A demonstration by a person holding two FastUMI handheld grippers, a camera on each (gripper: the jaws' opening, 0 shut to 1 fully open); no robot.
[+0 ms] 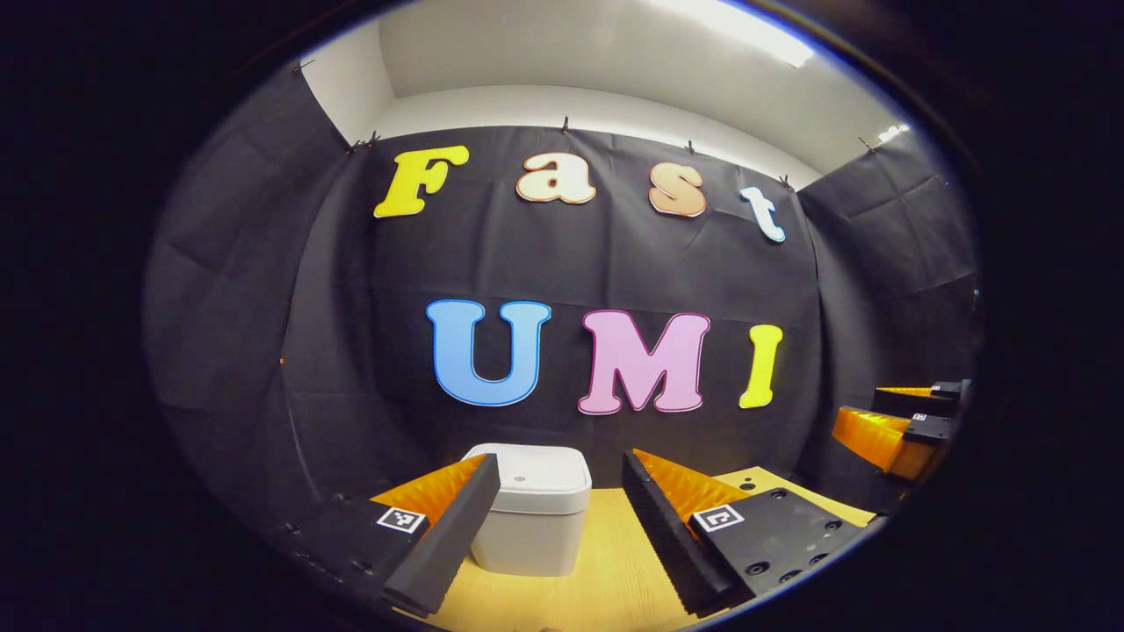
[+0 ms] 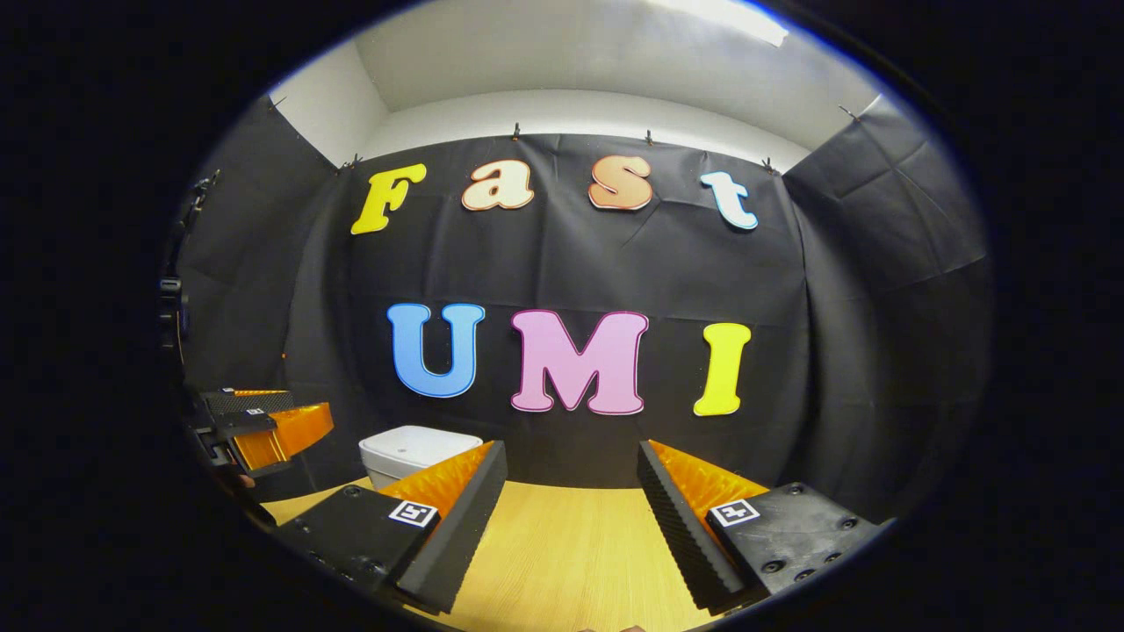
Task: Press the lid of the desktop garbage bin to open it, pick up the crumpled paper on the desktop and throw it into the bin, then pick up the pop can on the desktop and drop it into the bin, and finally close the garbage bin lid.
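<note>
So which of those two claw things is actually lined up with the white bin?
The left gripper. In the left gripper view the closed white bin sits between its open fingers. The right gripper, also open, faces bare wooden desktop, with the bin off to its left.

Left gripper [image 1: 562, 513] and right gripper [image 2: 571, 509] apparently level, jaws spread.

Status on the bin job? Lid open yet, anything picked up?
Nothing looks done. The bin stands on the wooden desktop with its lid closed. In hand: nothing; the left gripper is open and lined up on the bin, and the right gripper is open over bare desktop. Left: pressing the lid open, paper, can, and closing.
</note>
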